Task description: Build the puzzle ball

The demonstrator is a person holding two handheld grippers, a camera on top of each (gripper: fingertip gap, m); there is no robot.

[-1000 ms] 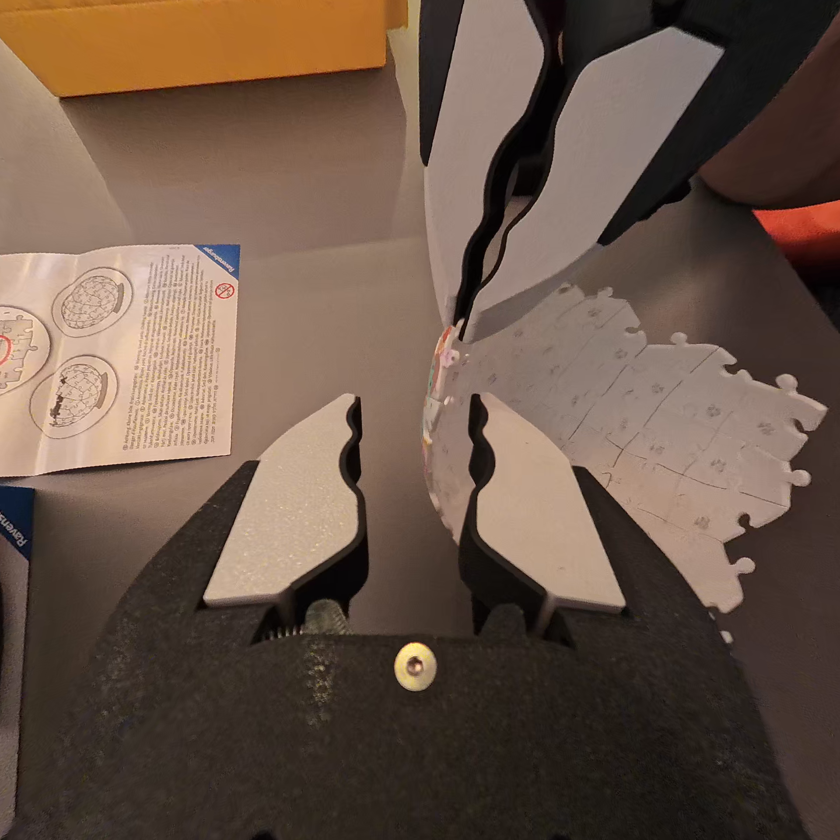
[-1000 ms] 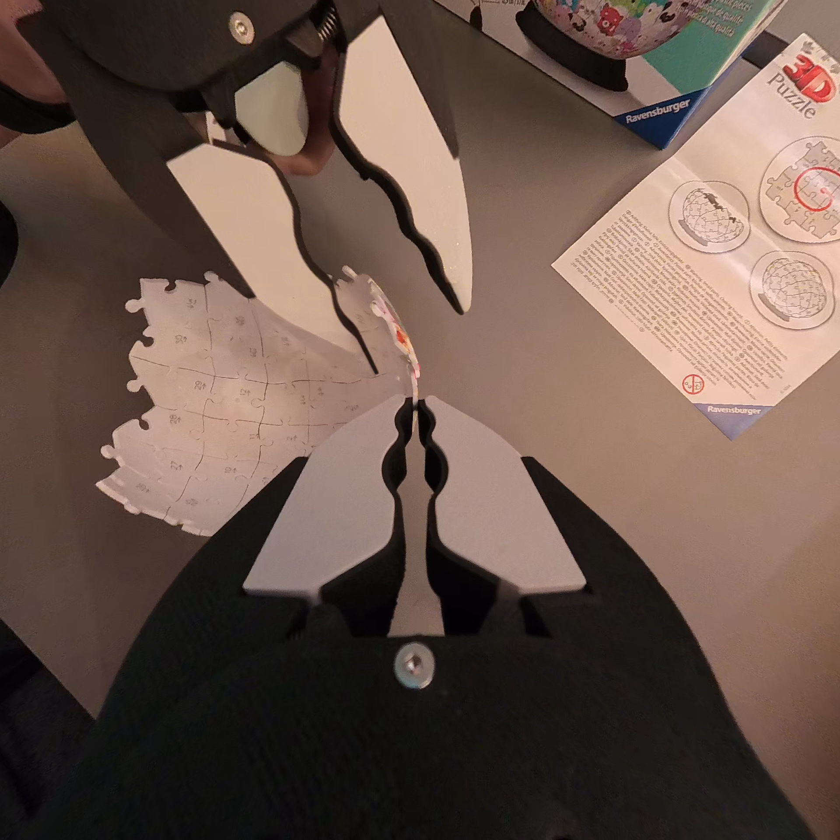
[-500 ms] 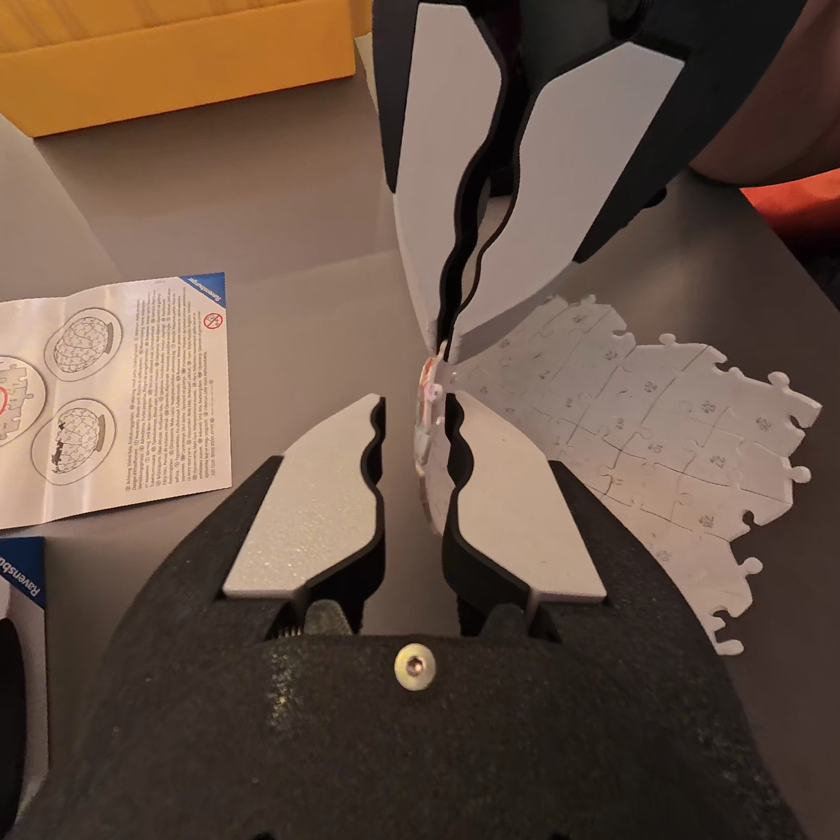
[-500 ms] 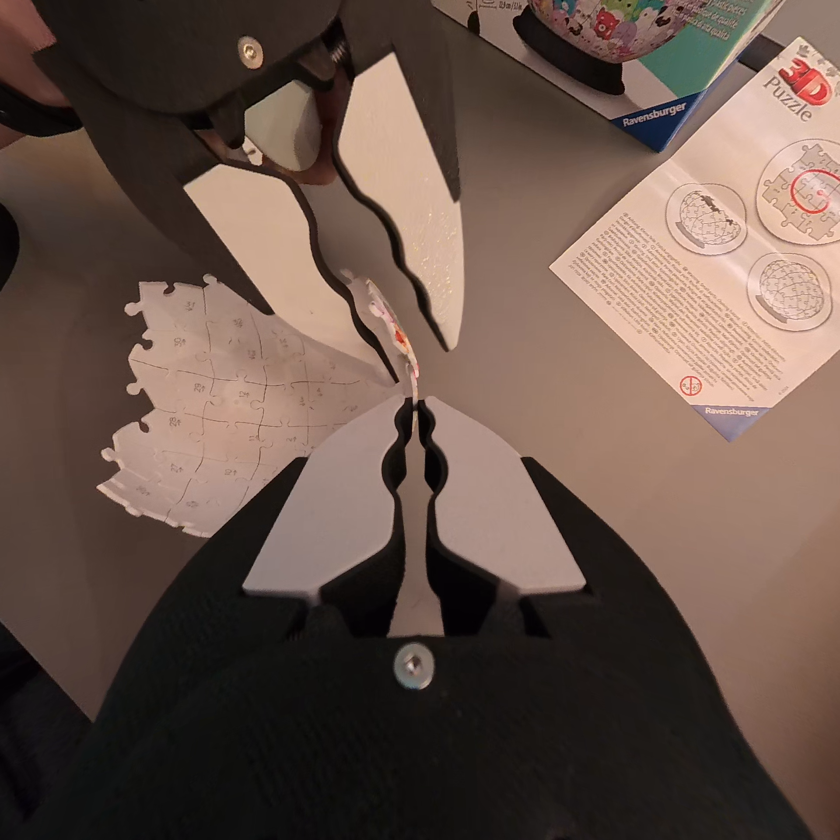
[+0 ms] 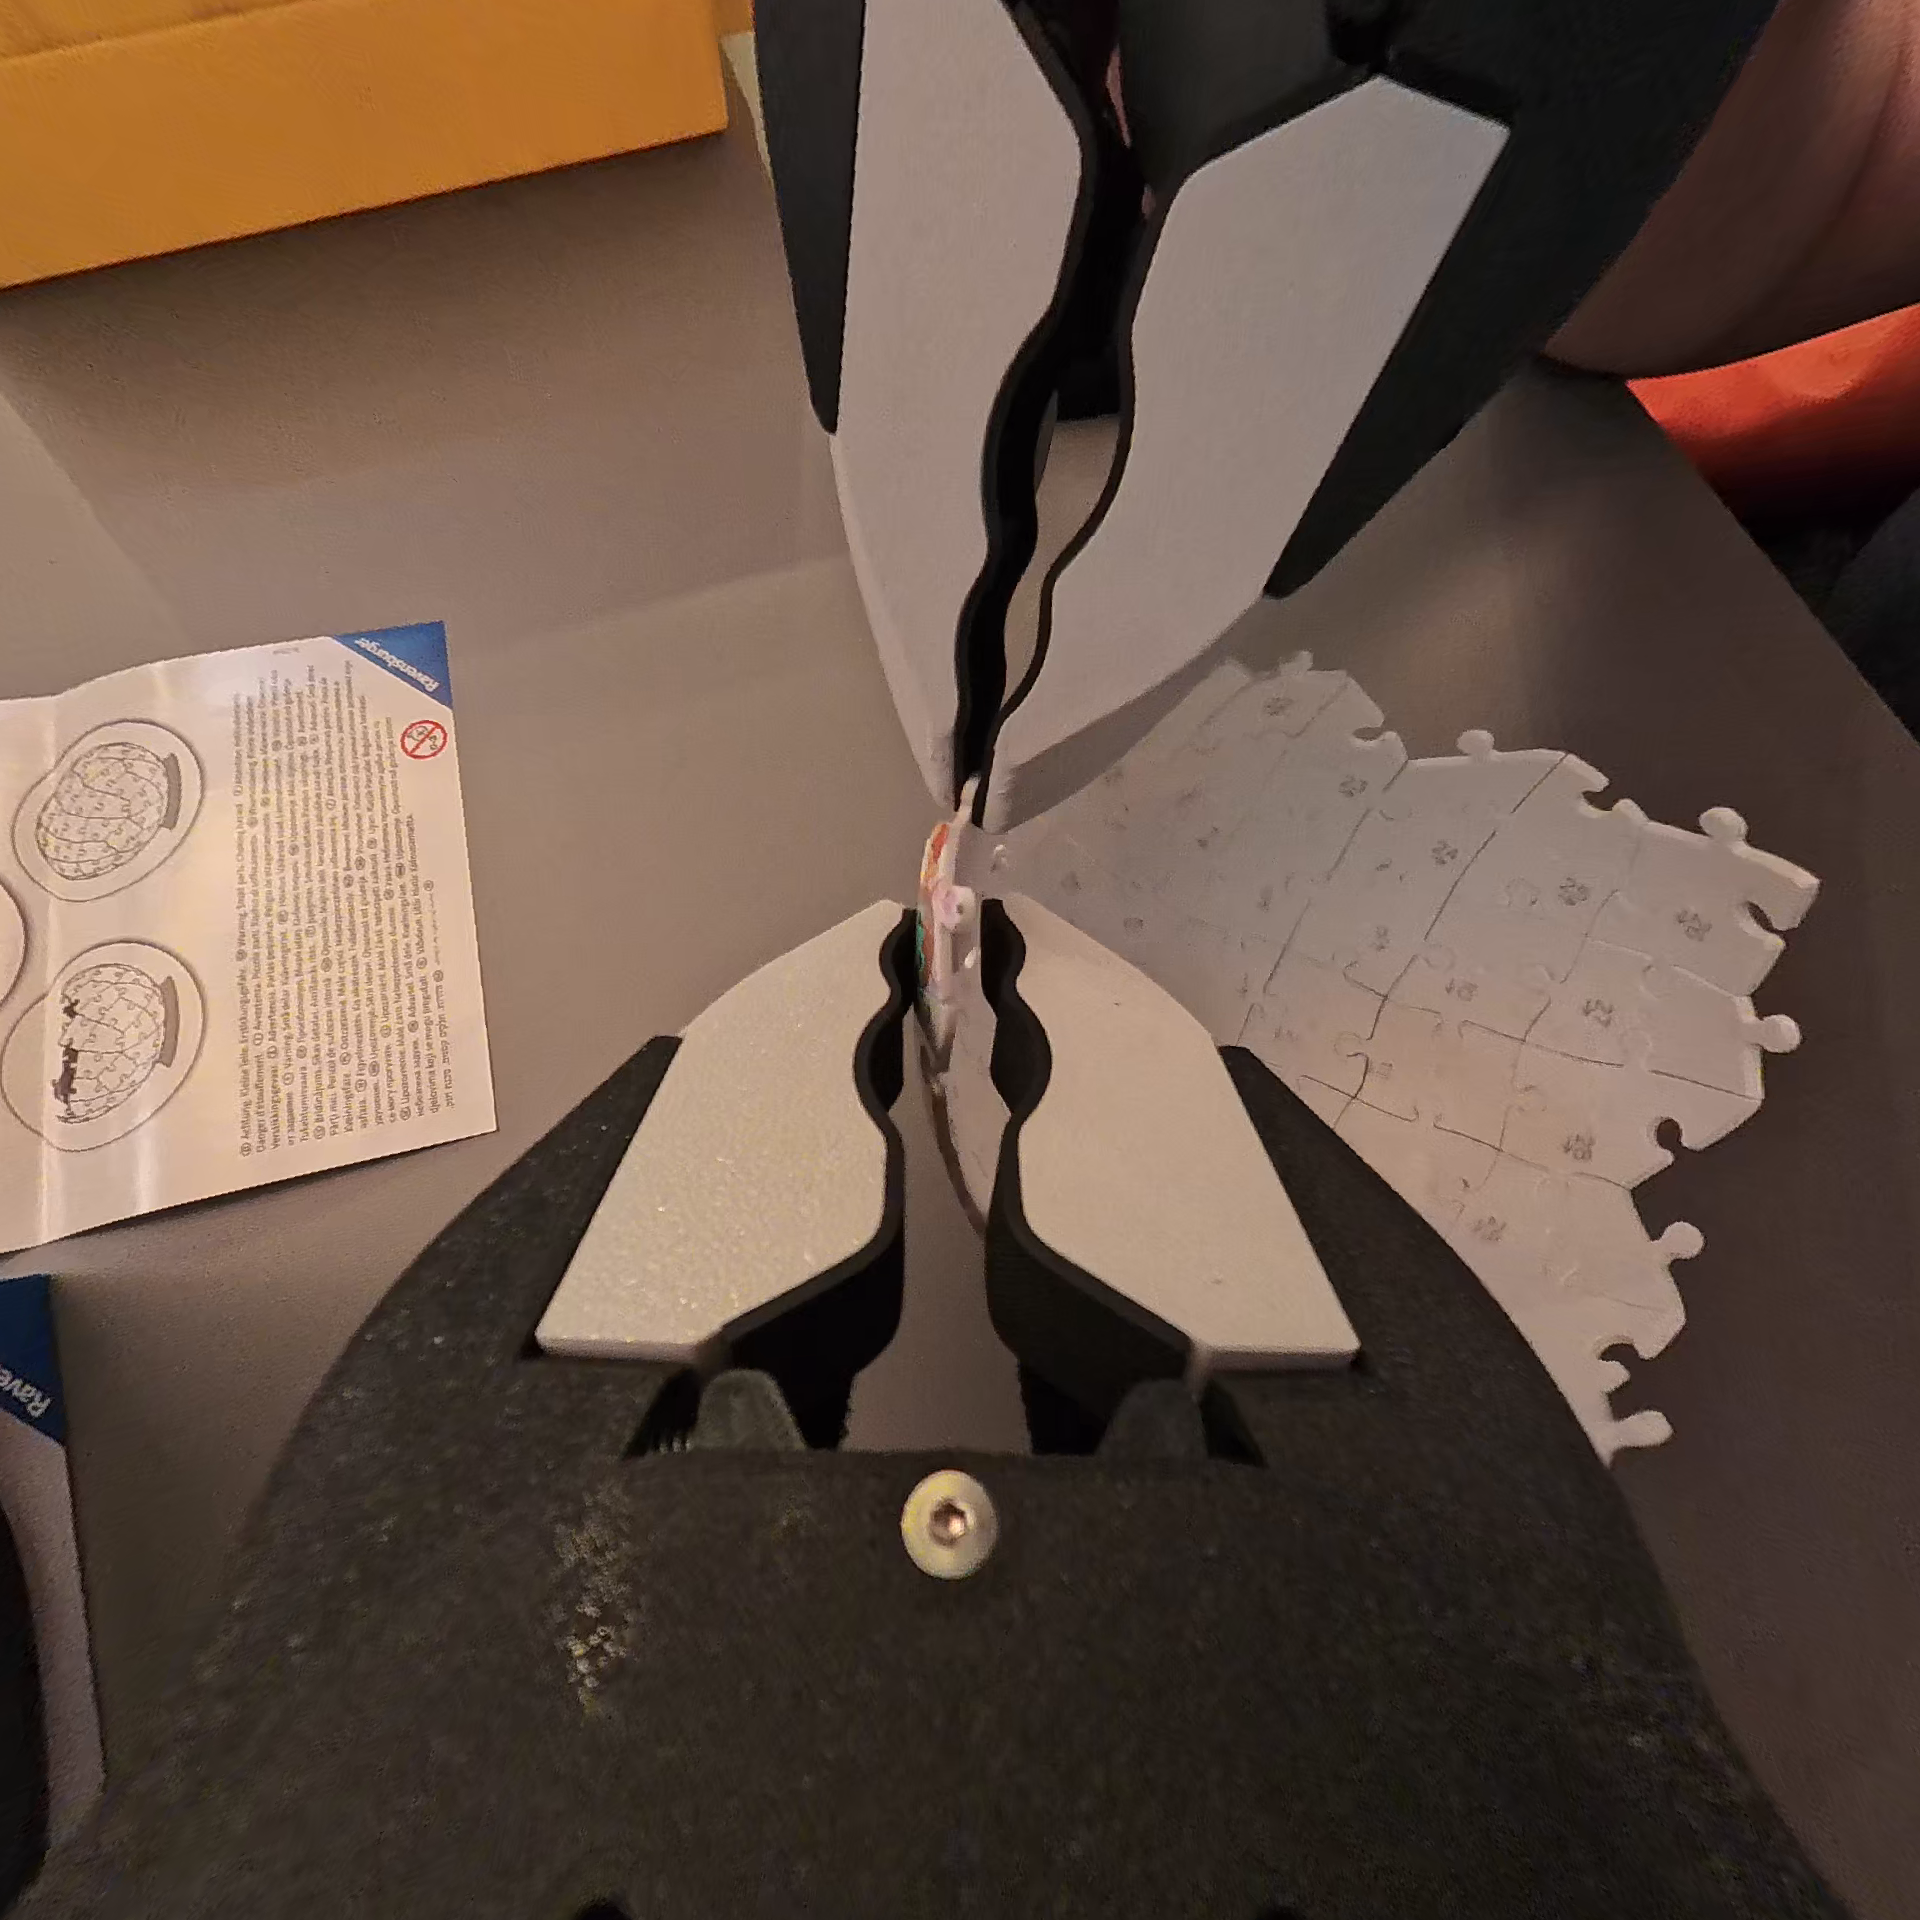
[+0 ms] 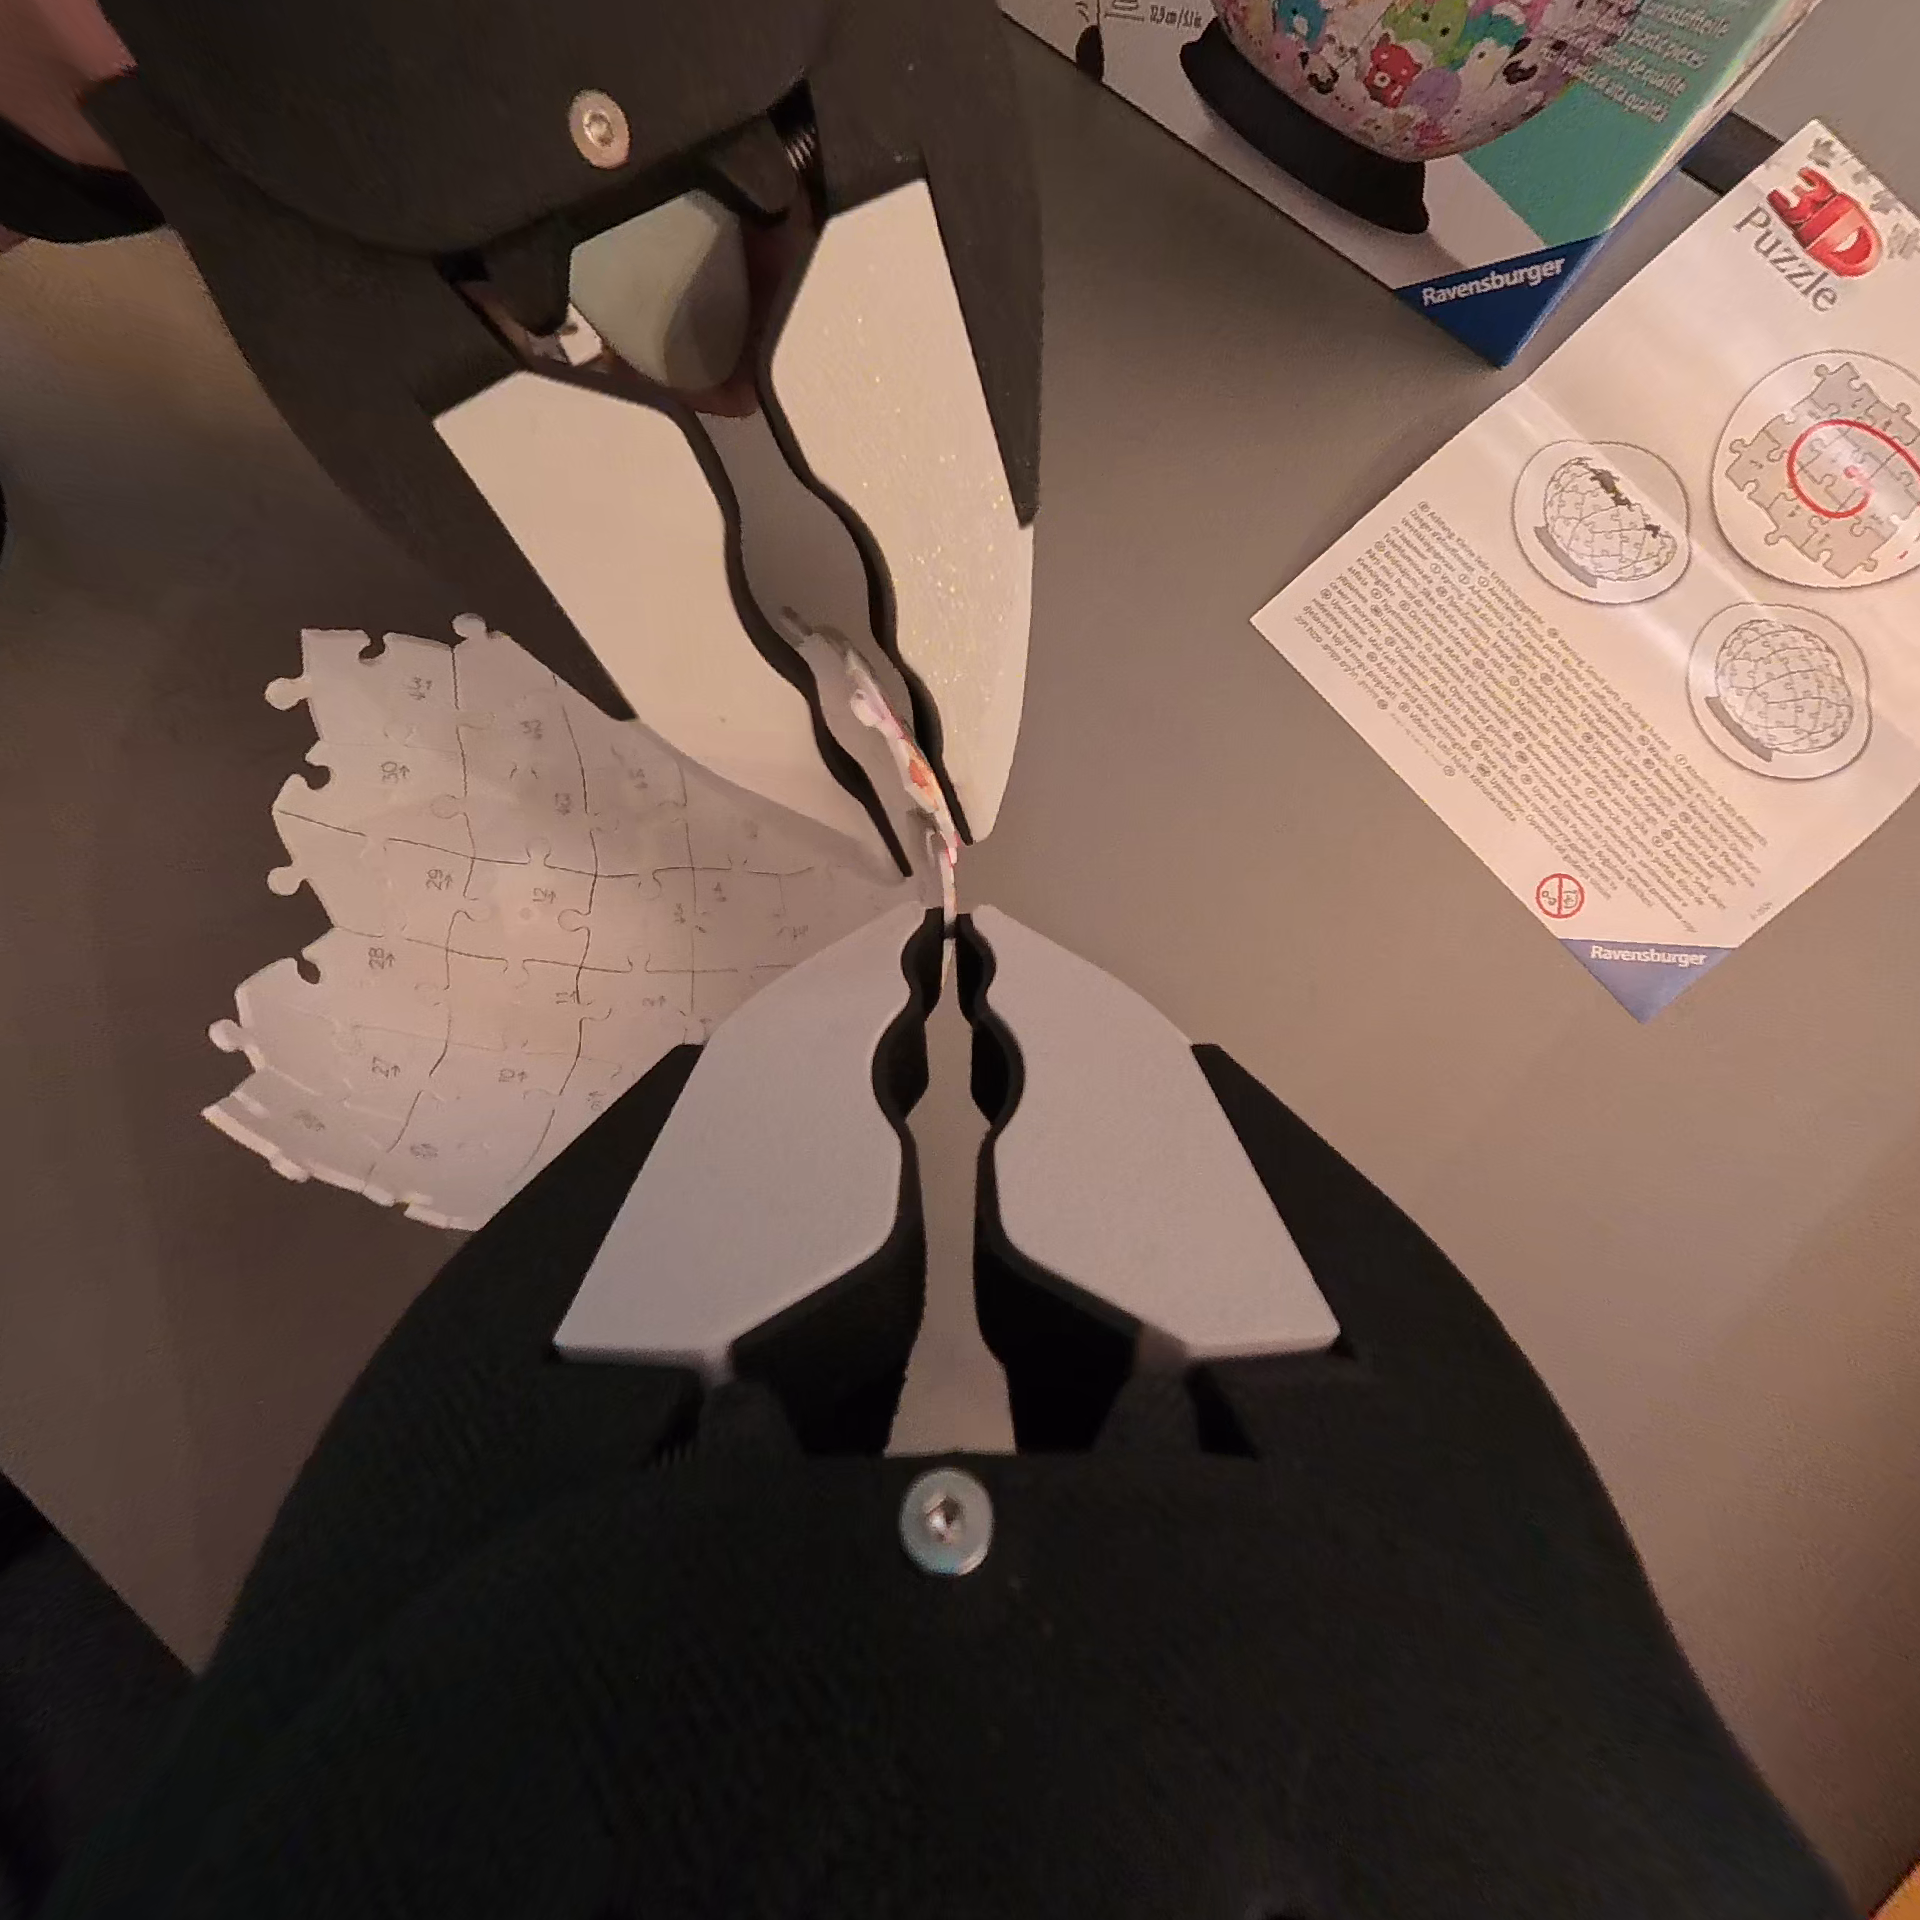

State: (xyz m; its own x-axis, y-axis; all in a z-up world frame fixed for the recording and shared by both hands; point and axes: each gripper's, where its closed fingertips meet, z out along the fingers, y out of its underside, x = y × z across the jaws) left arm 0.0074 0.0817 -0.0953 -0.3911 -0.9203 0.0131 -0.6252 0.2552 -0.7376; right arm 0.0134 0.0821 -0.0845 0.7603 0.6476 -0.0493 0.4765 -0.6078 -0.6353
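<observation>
Left wrist view first: the left gripper (image 5: 948, 925) has its two grey fingers drawn in close, pinched on the raised edge of the puzzle shell (image 5: 1475, 997), and the coloured printed side shows as a thin strip right between the tips. That curved, partly built section of the ball fans out to the right over the grey table (image 5: 582, 436), white numbered backs facing up, knobs sticking out all along its outer edge. Coming in from the top, the right gripper (image 5: 971, 790) meets it tip to tip, clamped on the same rim just above. Over to the right wrist view: the right gripper (image 6: 948, 920) is all but closed, only a sliver between the fingers, with the edge of the puzzle shell (image 6: 499, 914) nipped at the very tips. Opposite, the left gripper (image 6: 930, 847) holds the rim too. An instruction leaflet (image 6: 1621, 686) lies flat on the table (image 6: 1195, 790) to the right, well apart from the shell, and the puzzle box (image 6: 1475, 135) sits beyond it at the top. A yellow box (image 5: 312, 114) rests at the far corner in the left view.
</observation>
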